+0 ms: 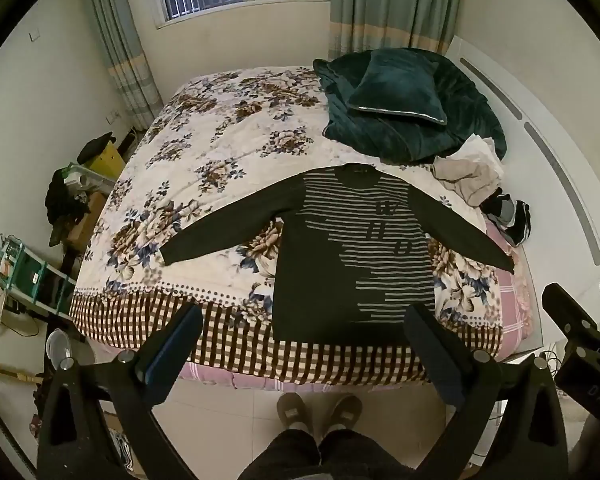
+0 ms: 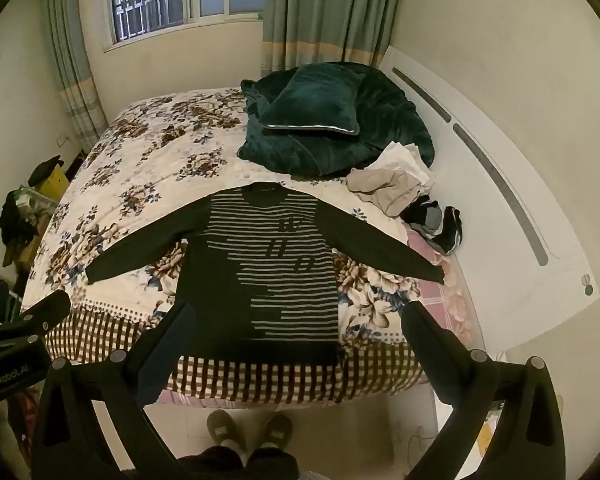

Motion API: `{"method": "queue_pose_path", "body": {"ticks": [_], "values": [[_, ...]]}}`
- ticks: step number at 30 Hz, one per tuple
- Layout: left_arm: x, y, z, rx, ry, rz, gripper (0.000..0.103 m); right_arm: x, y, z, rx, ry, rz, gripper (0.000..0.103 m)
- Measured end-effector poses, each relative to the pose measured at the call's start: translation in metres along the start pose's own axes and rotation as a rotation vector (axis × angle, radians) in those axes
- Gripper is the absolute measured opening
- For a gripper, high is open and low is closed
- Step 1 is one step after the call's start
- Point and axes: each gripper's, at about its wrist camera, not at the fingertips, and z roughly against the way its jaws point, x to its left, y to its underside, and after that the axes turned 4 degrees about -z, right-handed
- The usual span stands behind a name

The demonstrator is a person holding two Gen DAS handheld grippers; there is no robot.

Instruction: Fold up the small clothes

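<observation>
The dark striped sweater [image 1: 352, 252] lies flat on the bed [image 1: 204, 168], collar away, sleeves spread sideways, ahead of and below both tongs, left tongs [image 1: 304, 344] and right tongs [image 2: 296, 344], each wide and empty.

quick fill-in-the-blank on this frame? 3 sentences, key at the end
1. The sweater lies flat with both sleeves spread ____.
2. The green pillow rests on a green ____.
3. Both grippers, left and right, are ____ and hold nothing.

Missing words: out; blanket; open
</observation>
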Motion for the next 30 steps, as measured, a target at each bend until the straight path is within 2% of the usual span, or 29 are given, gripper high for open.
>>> {"method": "queue_pose_path", "body": {"ticks": [19, 30], "values": [[-0.003, -0.007, 0.001, -0.003, -0.008, 0.006, 0.103, -0.001, -0.004, 0.001, 0.009, -0.011, -0.001, 0.103], [-0.008, -0.01, 0.002, -0.004, -0.008, 0.003, 0.103, 0.016, 0.002, 0.001, 0.009, -0.015, 0.006, 0.103]]}}
